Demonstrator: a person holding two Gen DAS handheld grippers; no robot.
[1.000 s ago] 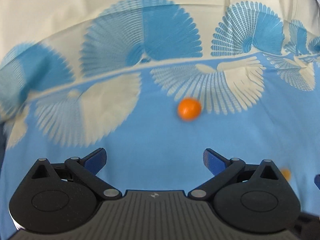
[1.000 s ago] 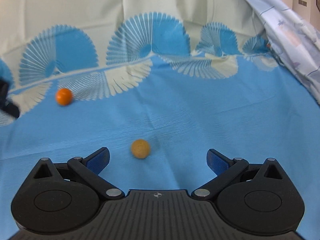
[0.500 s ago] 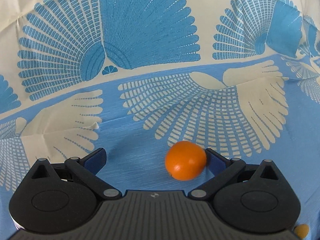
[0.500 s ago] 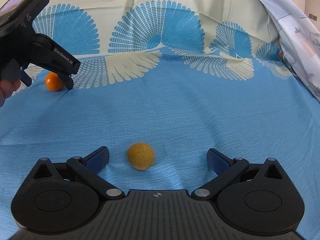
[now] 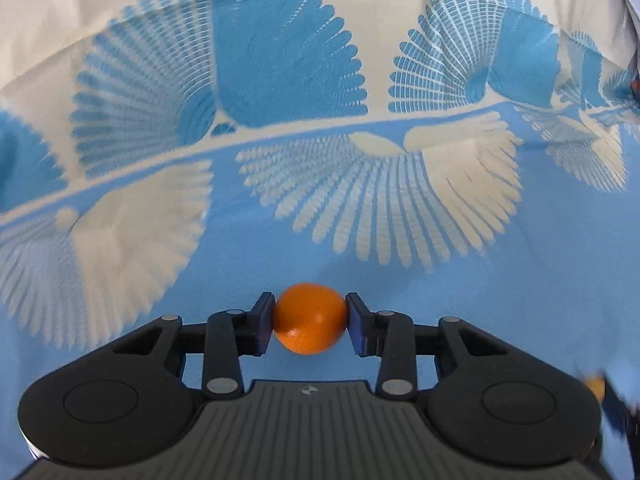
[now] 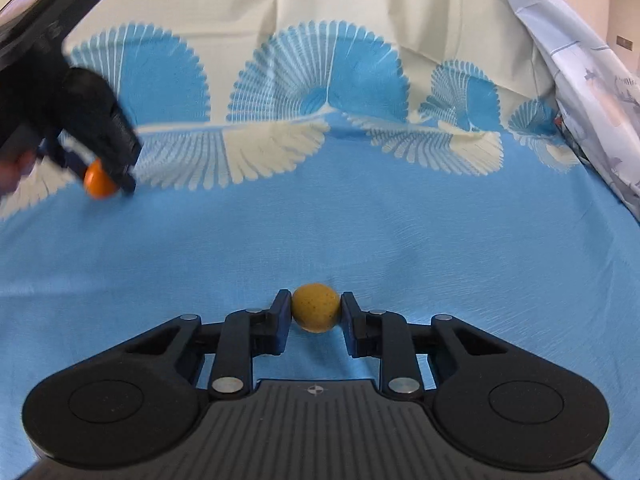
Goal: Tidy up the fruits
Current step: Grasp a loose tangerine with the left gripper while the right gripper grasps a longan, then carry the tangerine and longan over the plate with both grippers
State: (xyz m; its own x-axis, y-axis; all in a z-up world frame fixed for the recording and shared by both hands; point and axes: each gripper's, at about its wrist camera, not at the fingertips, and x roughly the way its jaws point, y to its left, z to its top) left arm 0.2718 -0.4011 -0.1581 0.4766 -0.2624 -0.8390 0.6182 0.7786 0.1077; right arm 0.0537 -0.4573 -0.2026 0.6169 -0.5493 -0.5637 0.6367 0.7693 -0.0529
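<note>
An orange [image 5: 310, 326] sits between the blue pads of my left gripper [image 5: 310, 312], whose jaws are closing and press on both its sides. In the right wrist view the same orange [image 6: 98, 184] shows at far left under the left gripper's fingers [image 6: 124, 168], just above the cloth. A small speckled yellow fruit [image 6: 316, 309] is pinched in my right gripper [image 6: 316, 306], which is shut on it low over the cloth. That yellow fruit [image 5: 596, 387] appears as a blur at the left wrist view's right edge.
A blue cloth with cream and blue fan patterns [image 6: 360, 220] covers the whole surface. A pale printed fabric [image 6: 592, 80] hangs down along the right side. A person's hand [image 6: 16, 168] holds the left gripper at the far left.
Both grippers were open and have closed onto their fruits: the left on the orange, the right on the yellow fruit. The left gripper came down over the orange first.
</note>
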